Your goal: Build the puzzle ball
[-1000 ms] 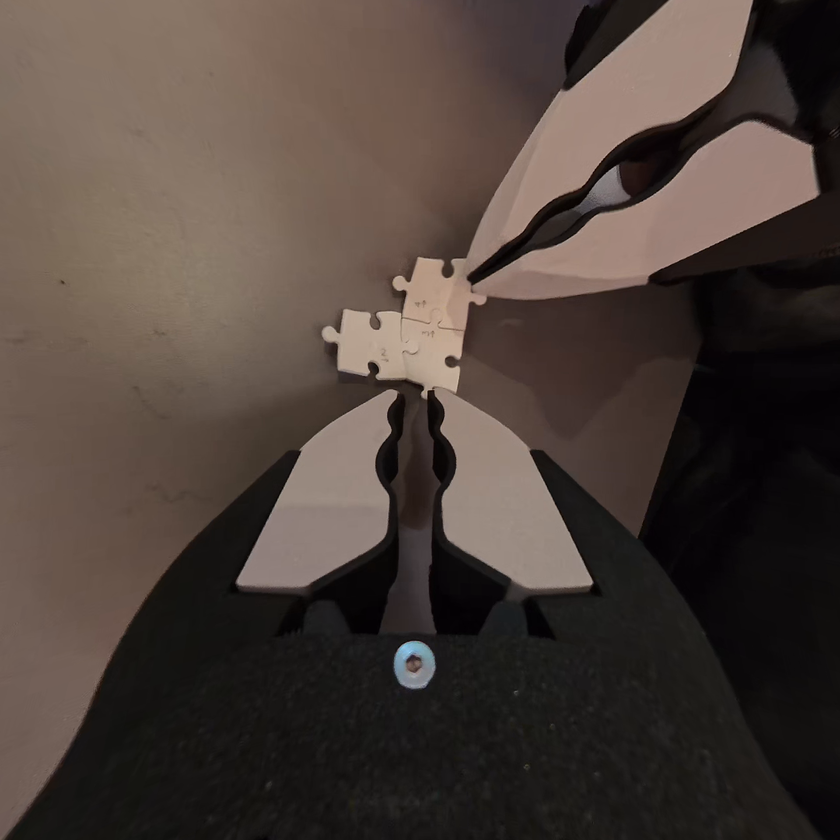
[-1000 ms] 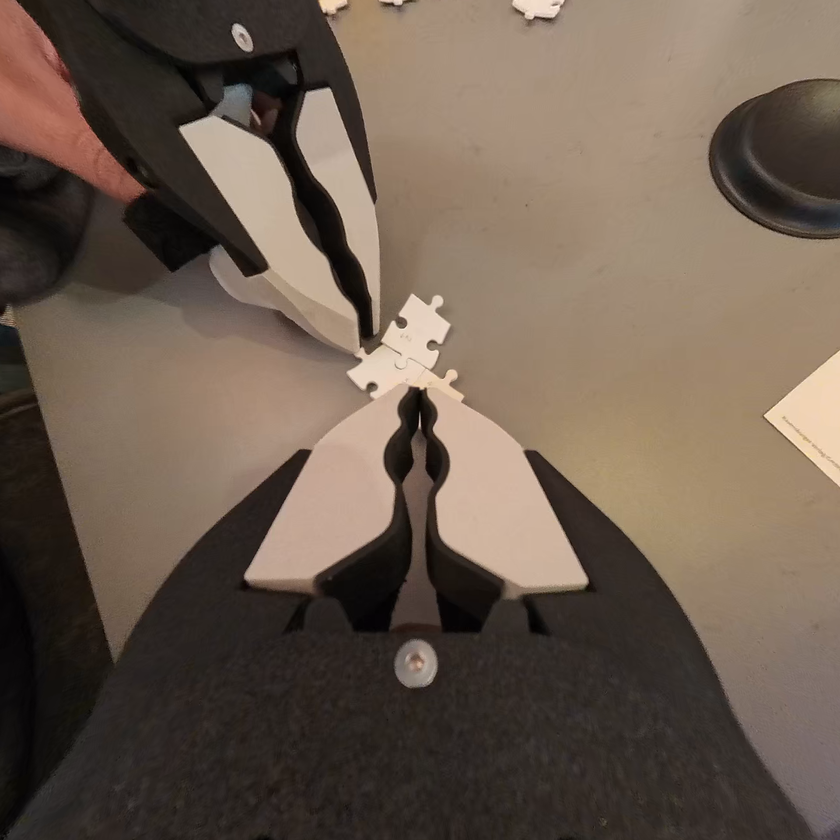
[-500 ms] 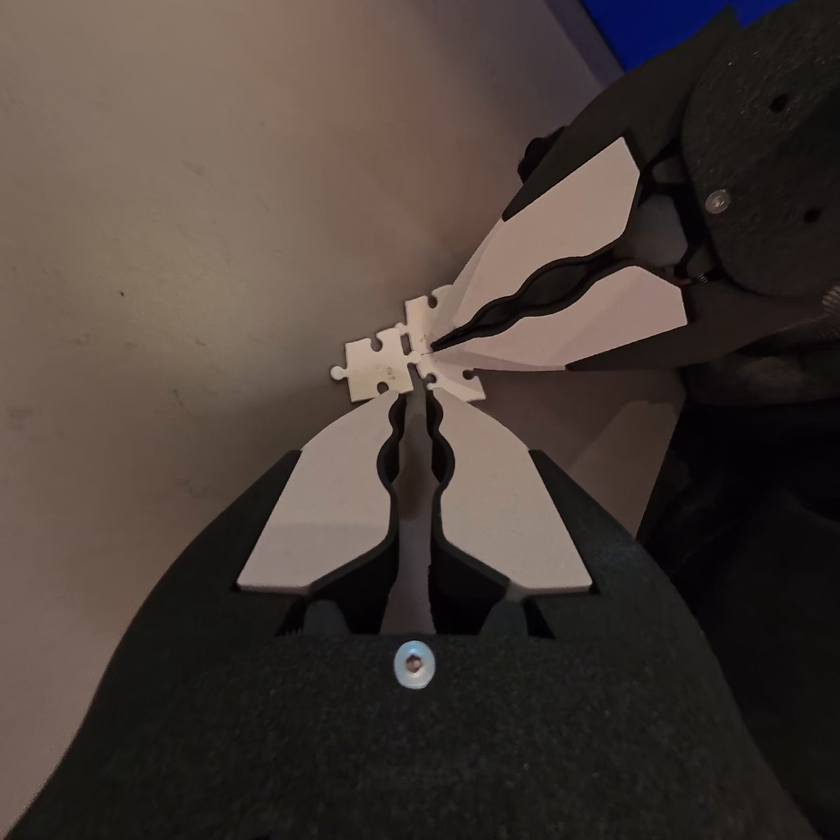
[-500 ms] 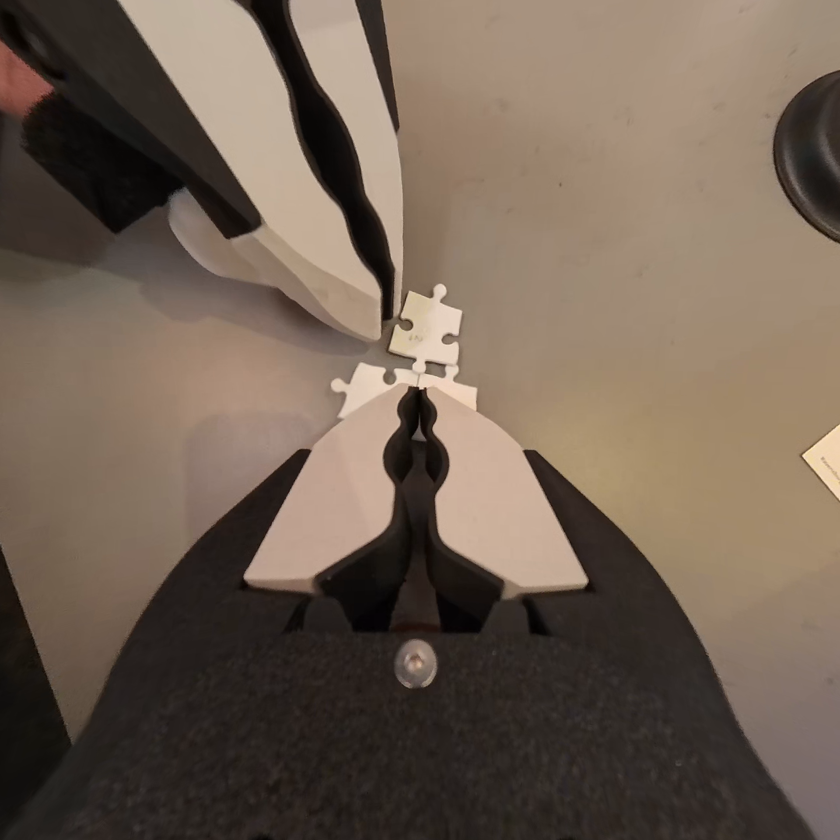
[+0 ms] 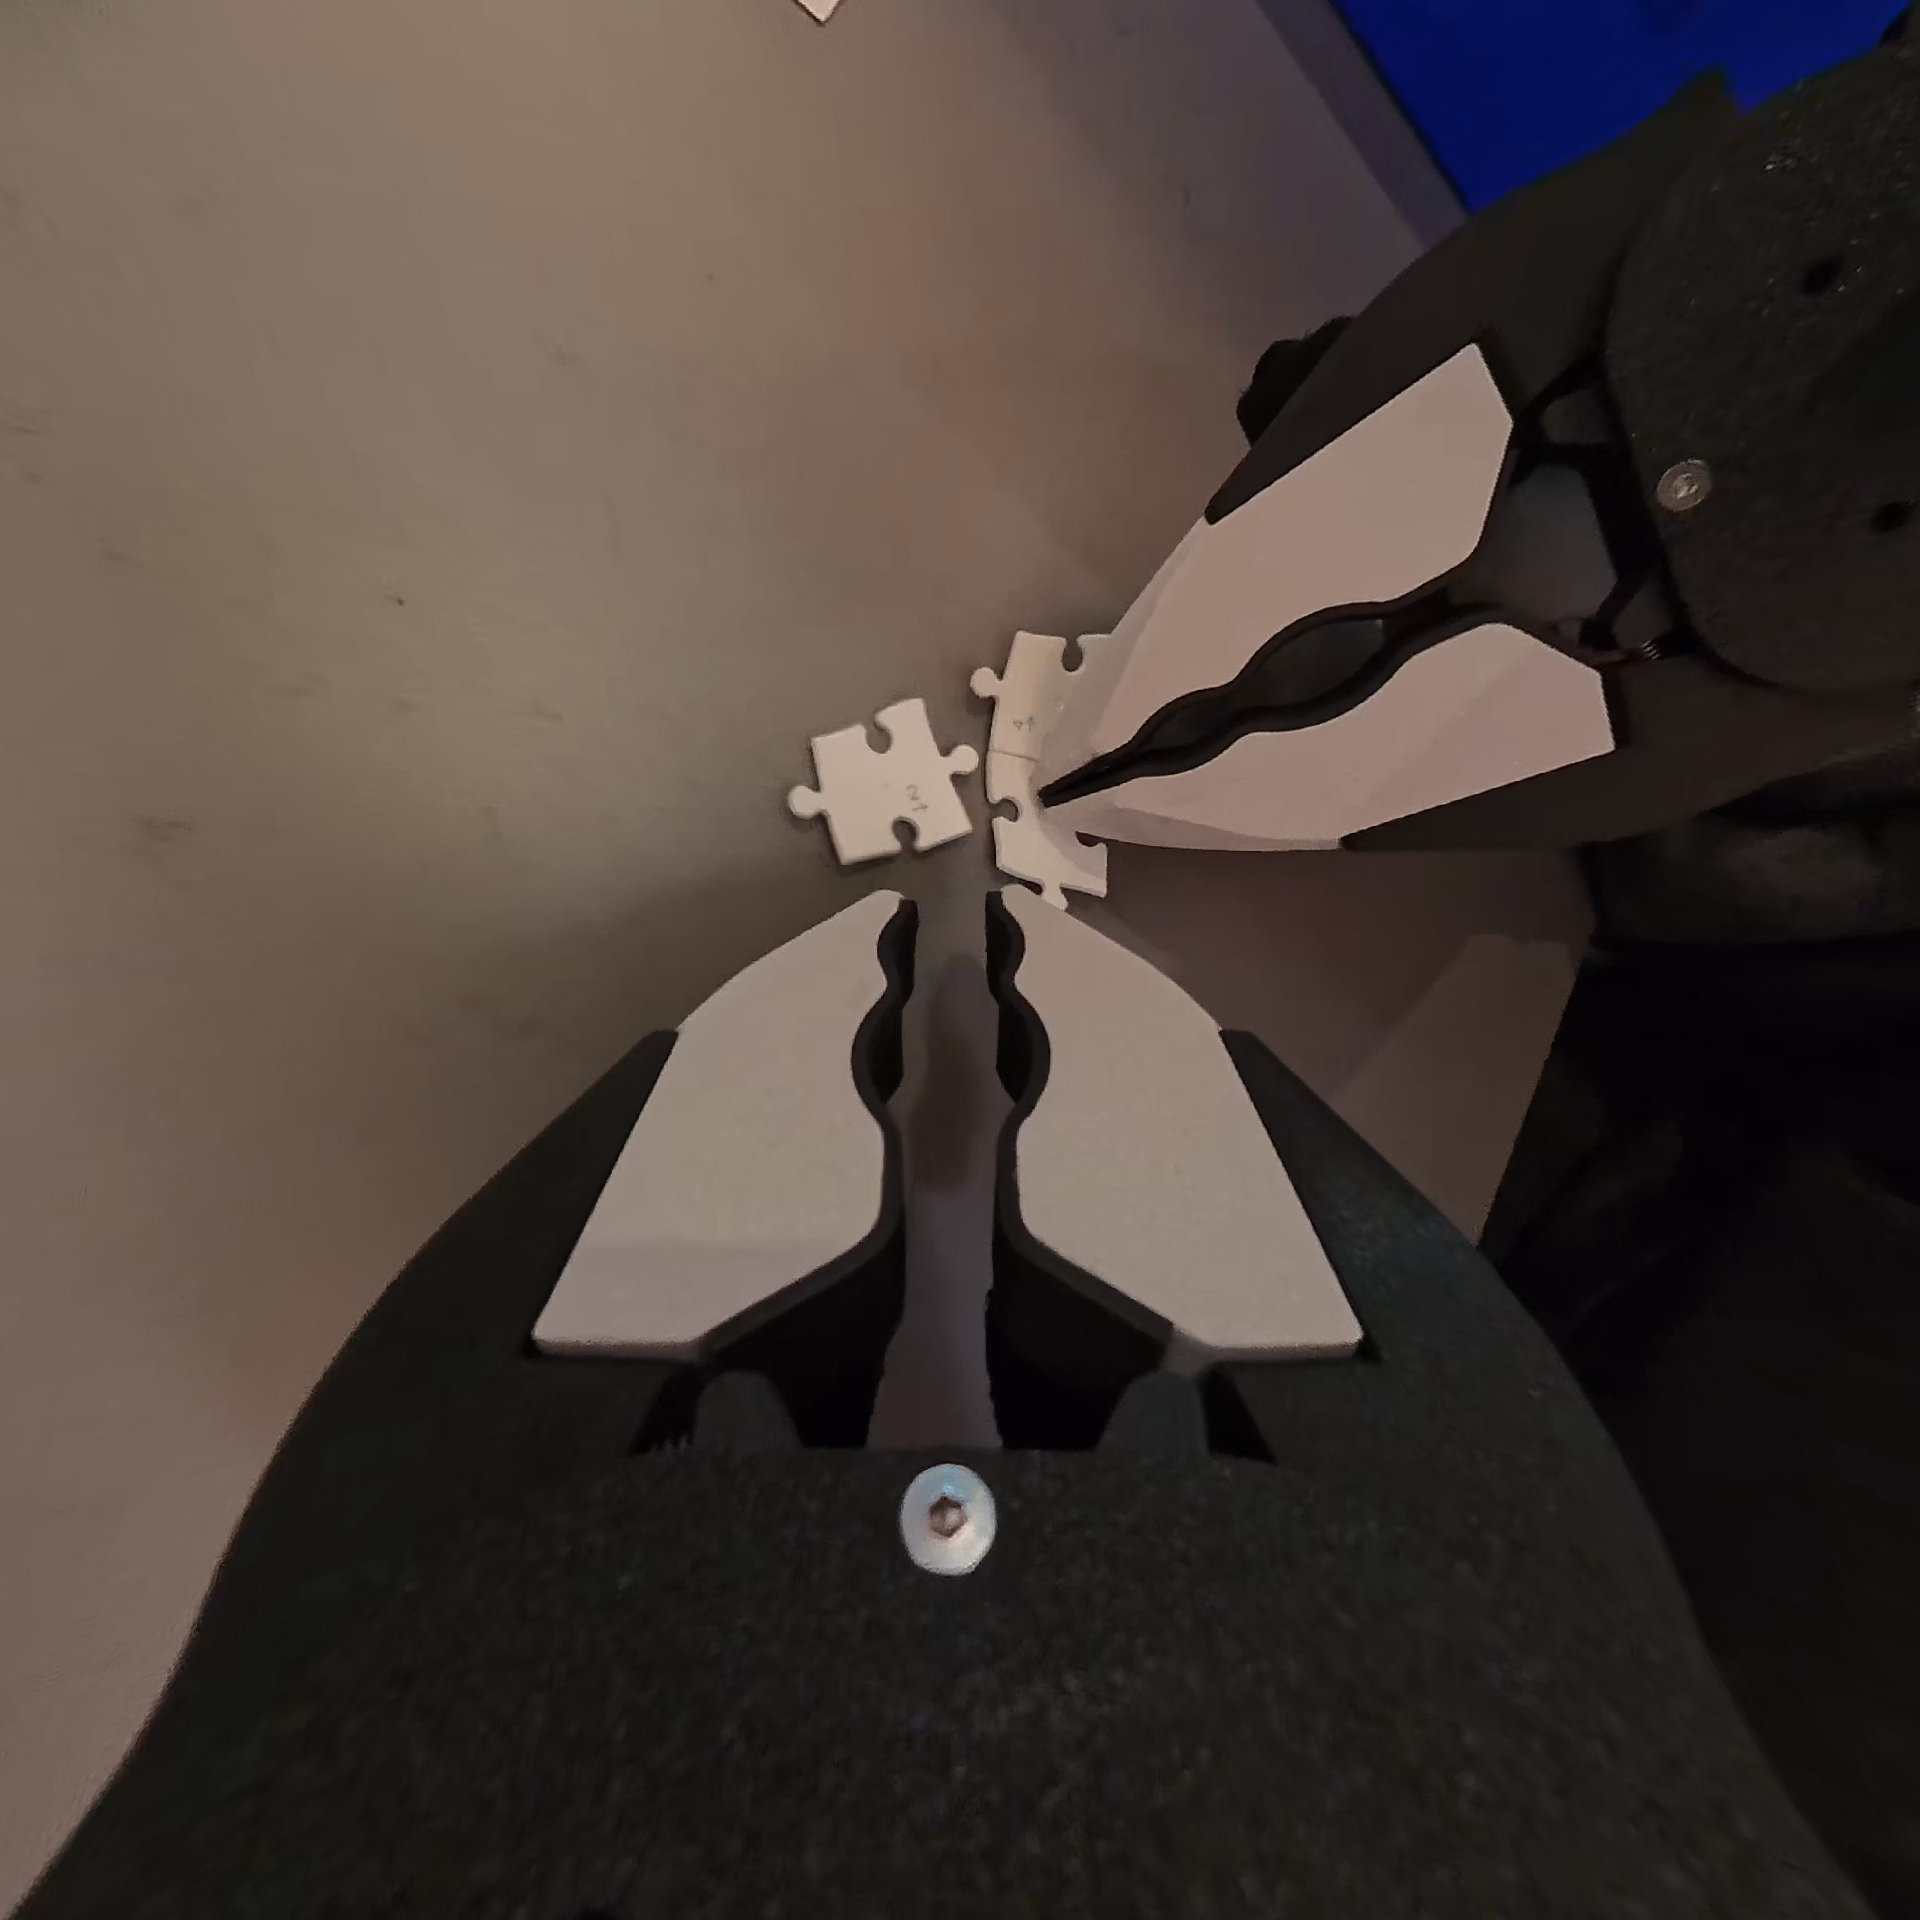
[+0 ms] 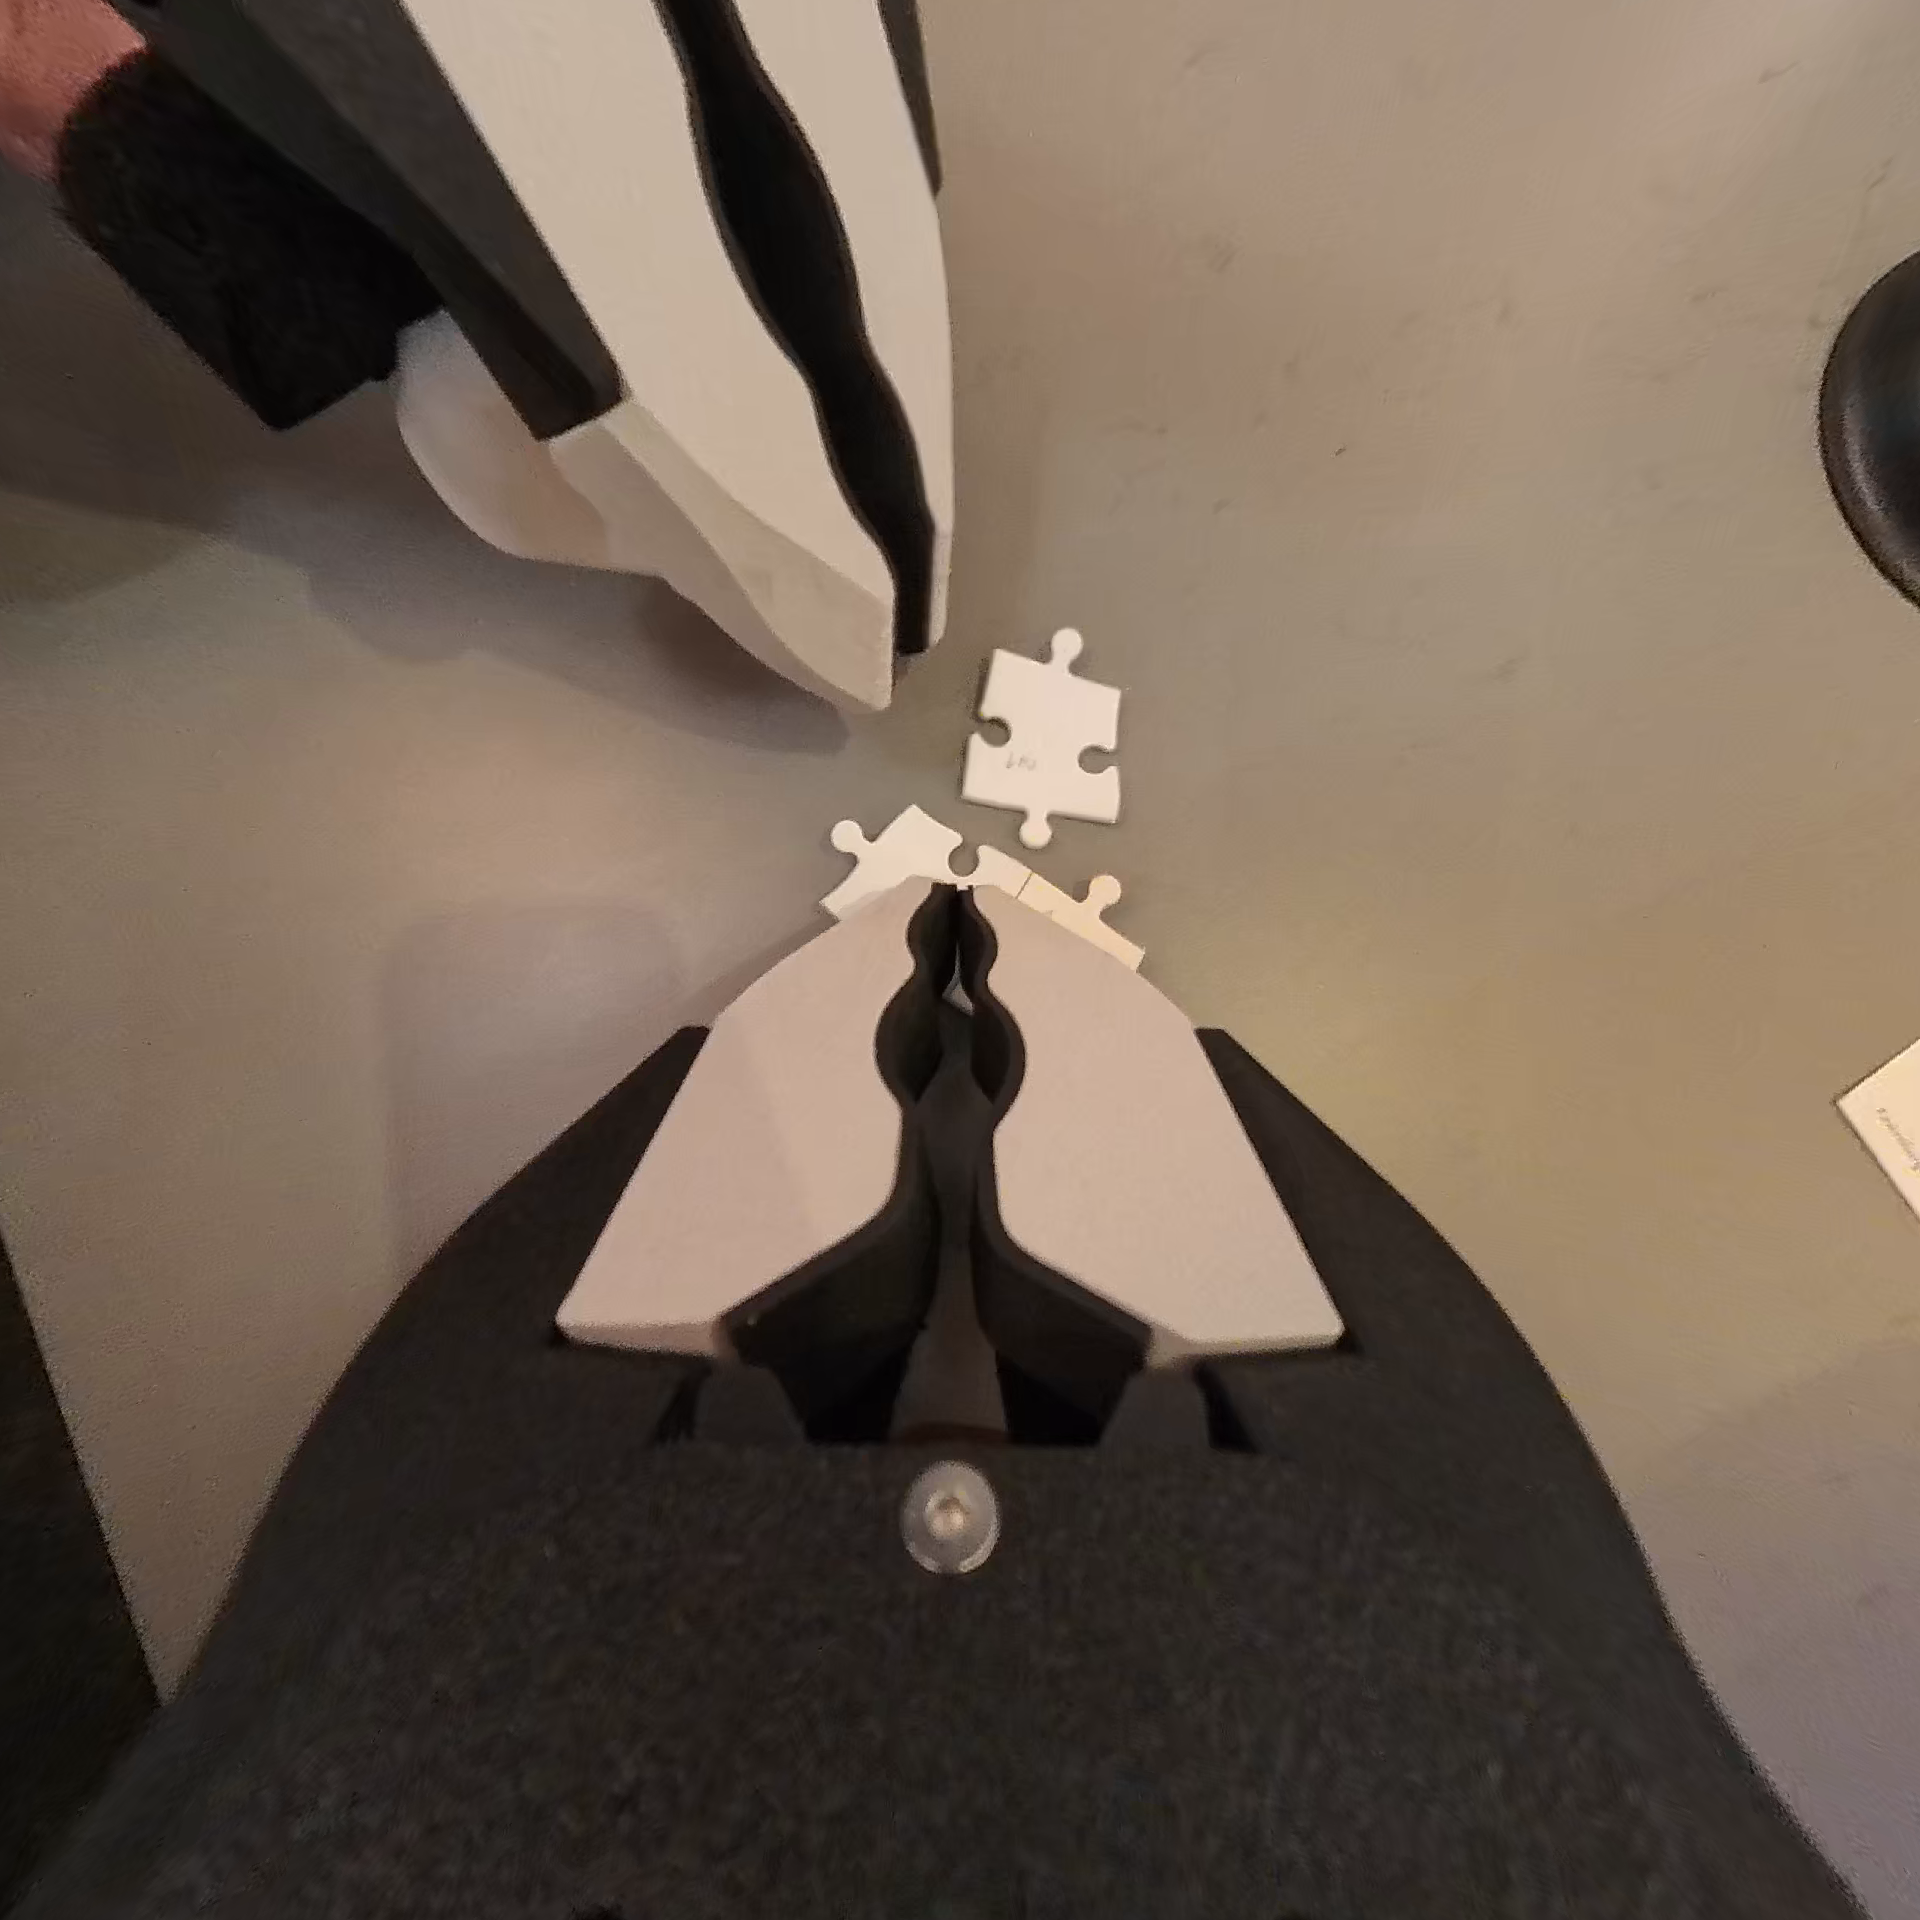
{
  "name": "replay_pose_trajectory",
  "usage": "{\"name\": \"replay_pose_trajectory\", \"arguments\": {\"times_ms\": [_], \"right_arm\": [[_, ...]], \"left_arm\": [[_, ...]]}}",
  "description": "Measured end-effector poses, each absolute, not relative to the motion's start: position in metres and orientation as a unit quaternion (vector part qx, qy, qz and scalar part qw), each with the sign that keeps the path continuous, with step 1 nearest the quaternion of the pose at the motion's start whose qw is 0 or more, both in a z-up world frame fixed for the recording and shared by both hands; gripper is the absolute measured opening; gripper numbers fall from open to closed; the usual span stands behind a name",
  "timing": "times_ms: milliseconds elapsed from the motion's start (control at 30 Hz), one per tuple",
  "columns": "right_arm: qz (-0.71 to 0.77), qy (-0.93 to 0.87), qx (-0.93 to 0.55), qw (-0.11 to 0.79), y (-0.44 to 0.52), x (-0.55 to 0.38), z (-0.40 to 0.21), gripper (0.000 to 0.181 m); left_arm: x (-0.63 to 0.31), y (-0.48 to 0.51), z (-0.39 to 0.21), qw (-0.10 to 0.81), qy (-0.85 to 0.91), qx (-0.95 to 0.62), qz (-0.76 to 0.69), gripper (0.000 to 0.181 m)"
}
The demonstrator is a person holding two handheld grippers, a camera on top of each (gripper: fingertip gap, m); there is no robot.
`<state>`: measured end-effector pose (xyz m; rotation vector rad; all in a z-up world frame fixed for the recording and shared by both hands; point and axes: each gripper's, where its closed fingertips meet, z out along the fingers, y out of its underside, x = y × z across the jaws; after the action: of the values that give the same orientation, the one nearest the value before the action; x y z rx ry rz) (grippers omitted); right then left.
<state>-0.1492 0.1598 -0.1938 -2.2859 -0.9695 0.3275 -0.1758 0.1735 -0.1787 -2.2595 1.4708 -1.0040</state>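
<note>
**White piece has popped off the other two**

White card bits are what I am working with, and one of them has just come loose. A second ago all three sat locked together in one small clump. Now the loose piece (image 5: 883, 790) lies flat on the grey table (image 5: 416, 520), all by itself. A thin gap of bare table shows between it and the pair (image 5: 1039, 831).

My right gripper (image 6: 956, 894) has its jaws shut tight on the pair, right by the seam where the two join. The pair tips up a little at one side. I cannot tell if it is all the way off the table.

My left gripper (image 5: 948, 902) has its jaws a little apart, with nothing between them. Its tips hang just beside the loose piece and the pair, but I do not see them touch either one.

All of this sits close to one edge of the table, well away from the black round thing (image 6: 1881, 436) at the far side.

I think this is a small step back. The ball needs every piece joined, and only two are joined now. The knob on the loose piece points at the pair, and a hole in the pair faces it, so they look ready to go back together. I would guess the next job is to pick up or push the loose piece and press that knob back in. The bits are thin and curved, so a hard squeeze could pop the pair apart too.
</note>
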Motion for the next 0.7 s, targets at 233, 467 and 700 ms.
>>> {"name": "replay_pose_trajectory", "arguments": {"times_ms": [233, 467, 700], "right_arm": [[0.160, -0.358, -0.859, 0.330, 0.163, -0.148, -0.177, 0.000], [0.164, -0.330, -0.847, 0.383, 0.154, -0.136, -0.165, 0.000], [0.230, -0.303, -0.839, 0.389, 0.132, -0.140, -0.167, 0.000]], "left_arm": [[-0.172, 0.184, -0.187, 0.162, 0.554, -0.758, -0.304, 0.023], [-0.169, 0.188, -0.190, 0.199, 0.581, -0.738, -0.281, 0.044], [-0.166, 0.189, -0.191, 0.203, 0.693, -0.639, -0.263, 0.053]]}}
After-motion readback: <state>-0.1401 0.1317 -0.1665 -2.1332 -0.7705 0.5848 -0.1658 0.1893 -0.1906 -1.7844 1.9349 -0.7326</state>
